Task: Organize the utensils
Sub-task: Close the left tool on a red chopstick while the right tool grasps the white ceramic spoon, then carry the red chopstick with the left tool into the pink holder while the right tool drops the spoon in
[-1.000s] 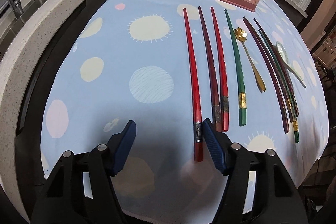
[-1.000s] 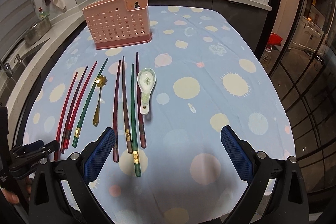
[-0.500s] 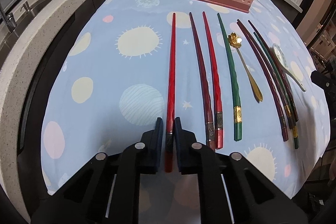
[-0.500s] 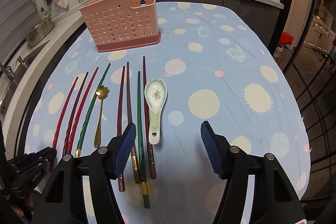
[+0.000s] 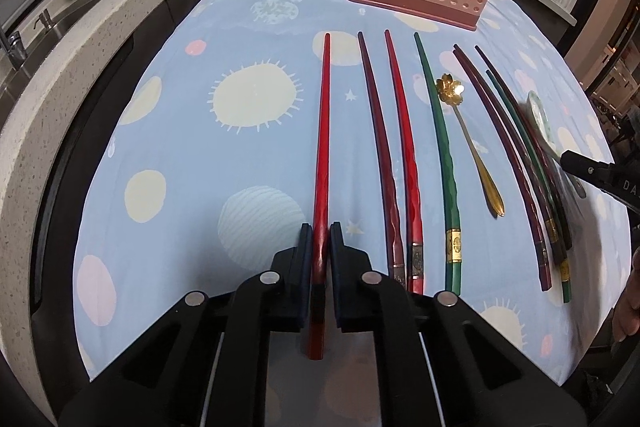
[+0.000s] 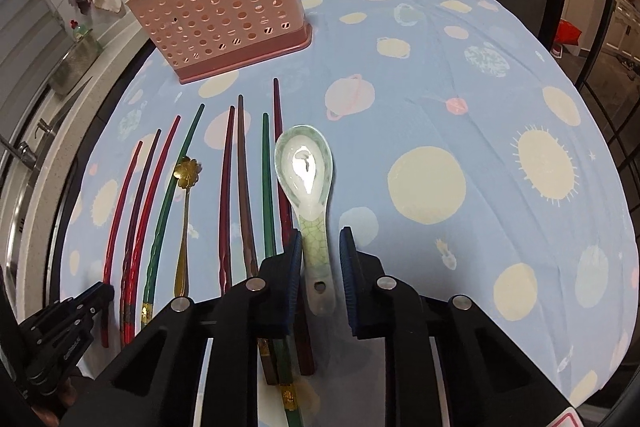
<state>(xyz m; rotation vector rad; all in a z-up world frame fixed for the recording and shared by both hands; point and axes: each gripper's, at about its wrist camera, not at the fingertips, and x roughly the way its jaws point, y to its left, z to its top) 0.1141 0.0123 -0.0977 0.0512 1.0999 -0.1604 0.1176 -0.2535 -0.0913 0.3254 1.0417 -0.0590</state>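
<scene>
Utensils lie in a row on the table (image 5: 168,163): left gripper (image 5: 319,241) fingers pinch the outermost red chopstick (image 5: 322,131); right gripper (image 6: 320,251) fingers are closing around the ceramic spoon (image 6: 308,183) handle, gaps showing; beyond stands the pink holder (image 6: 224,15)

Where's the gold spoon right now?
The gold spoon lies flat on the tablecloth, mid-row in both wrist views, between the lone green chopstick and the dark chopstick bundle, untouched.
</scene>
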